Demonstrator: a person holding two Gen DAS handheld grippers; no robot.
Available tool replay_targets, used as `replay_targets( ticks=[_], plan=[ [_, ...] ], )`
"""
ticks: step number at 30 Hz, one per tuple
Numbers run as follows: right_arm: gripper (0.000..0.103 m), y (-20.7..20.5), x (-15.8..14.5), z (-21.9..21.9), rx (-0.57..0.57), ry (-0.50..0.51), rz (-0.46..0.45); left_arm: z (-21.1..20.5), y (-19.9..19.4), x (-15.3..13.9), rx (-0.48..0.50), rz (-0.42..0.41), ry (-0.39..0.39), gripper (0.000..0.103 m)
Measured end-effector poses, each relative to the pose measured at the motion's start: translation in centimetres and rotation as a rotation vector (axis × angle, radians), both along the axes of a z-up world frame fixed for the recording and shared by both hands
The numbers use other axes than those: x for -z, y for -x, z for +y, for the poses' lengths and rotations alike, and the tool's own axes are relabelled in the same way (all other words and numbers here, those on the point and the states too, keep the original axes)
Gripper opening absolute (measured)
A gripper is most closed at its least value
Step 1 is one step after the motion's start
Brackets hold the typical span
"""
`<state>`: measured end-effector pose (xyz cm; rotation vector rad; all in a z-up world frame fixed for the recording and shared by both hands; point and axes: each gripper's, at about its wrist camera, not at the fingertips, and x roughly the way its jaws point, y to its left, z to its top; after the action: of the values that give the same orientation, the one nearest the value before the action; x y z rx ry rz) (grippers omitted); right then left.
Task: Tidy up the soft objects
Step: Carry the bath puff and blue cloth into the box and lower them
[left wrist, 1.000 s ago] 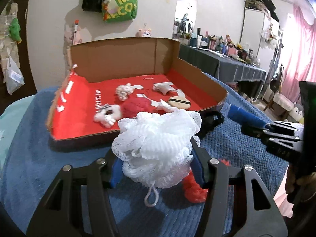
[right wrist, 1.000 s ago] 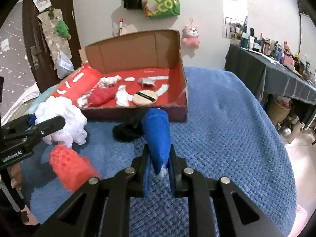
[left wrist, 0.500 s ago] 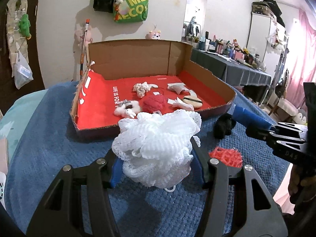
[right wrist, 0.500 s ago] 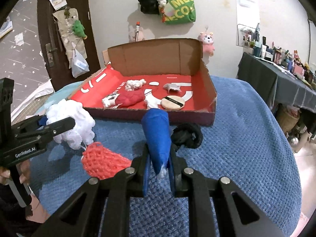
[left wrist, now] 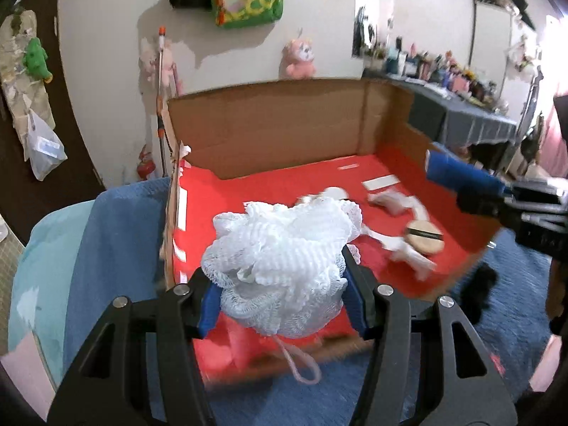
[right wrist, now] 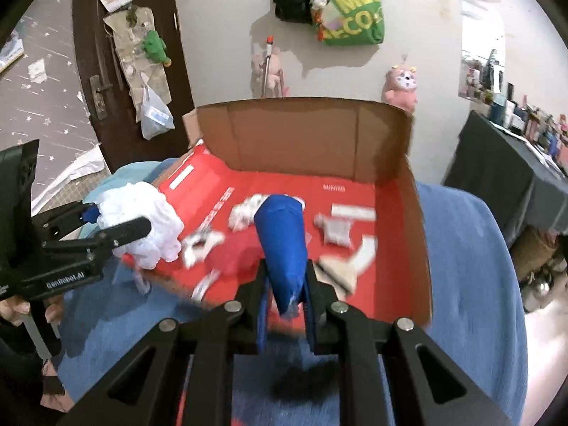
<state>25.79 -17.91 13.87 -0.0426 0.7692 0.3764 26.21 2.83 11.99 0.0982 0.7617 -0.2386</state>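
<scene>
My left gripper (left wrist: 280, 298) is shut on a white mesh bath pouf (left wrist: 280, 259) and holds it over the front left edge of the red-lined cardboard box (left wrist: 284, 135). The pouf also shows in the right wrist view (right wrist: 149, 227). My right gripper (right wrist: 284, 291) is shut on a blue soft cone (right wrist: 282, 241) above the box's front edge (right wrist: 419, 248). The cone also shows in the left wrist view (left wrist: 461, 177). Inside the box lie a red soft item (right wrist: 234, 255), white soft pieces (right wrist: 335, 229) and a round tan pad (left wrist: 424, 238).
The box sits on a blue towel-covered surface (right wrist: 472, 284). A black soft item (left wrist: 479, 284) lies on the towel right of the box. A cluttered dark table (right wrist: 514, 163) stands at the right. Bags and plush toys (right wrist: 401, 83) hang on the wall behind.
Both grippers have moved forward and up towards the box, carrying the pouf and the blue cone over its front edge. The red mesh item has dropped out of view.
</scene>
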Motion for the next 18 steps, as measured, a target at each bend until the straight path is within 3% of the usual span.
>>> replay_targets(
  ticks=[8,18],
  plan=[
    [0.017,-11.0,2.0,2.5,-0.003,0.031,0.179,-0.9,-7.4,2.2,0.006,0.1,-0.073,0.054],
    [0.018,-16.5,5.9,4.3,-0.001,0.13,0.306,-2.0,-10.4,3.7,0.0,0.131,-0.155,0.055]
  ],
)
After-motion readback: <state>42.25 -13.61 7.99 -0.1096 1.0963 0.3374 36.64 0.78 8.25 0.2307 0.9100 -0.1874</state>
